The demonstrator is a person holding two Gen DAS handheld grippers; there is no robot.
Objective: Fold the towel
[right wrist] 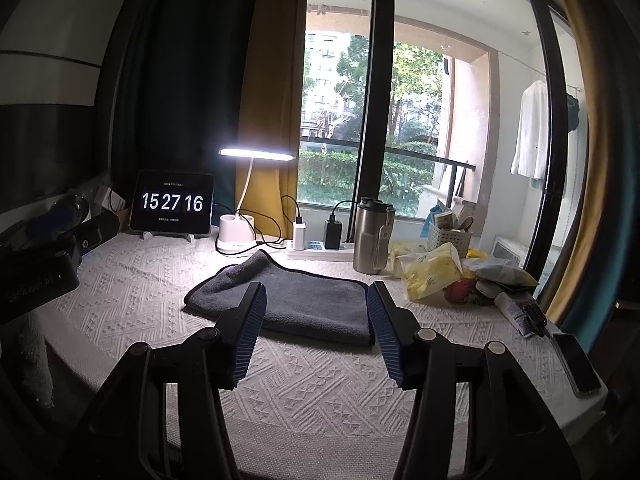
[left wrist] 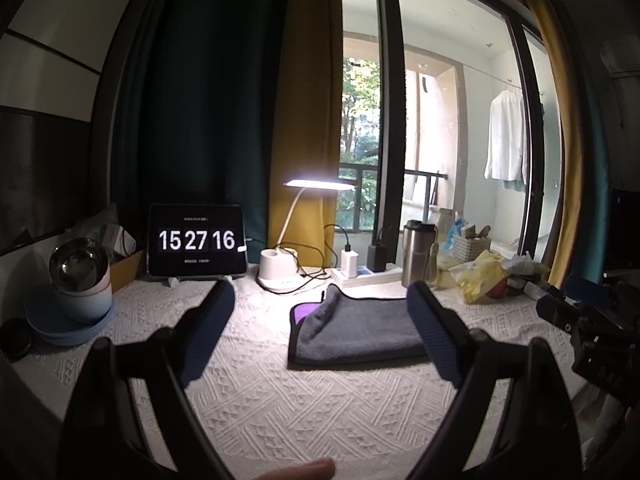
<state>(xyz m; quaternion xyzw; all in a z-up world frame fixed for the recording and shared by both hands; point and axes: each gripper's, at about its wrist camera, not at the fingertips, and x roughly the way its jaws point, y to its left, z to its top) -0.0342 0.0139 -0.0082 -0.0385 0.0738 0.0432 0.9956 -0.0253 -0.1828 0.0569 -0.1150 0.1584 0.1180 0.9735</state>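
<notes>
Bench [right wrist: 320,392]: white textured cover, window behind.
Towel [right wrist: 304,304]: grey, folded, soft, limp; pinch a corner.
Left claw [left wrist: 320,320]: released, empty.
Right claw [right wrist: 316,324]: released, empty.

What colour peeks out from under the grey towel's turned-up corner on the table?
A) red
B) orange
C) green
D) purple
D: in the left wrist view, the grey towel has its back left corner flipped over, baring a purple underside with dark edging.
</notes>
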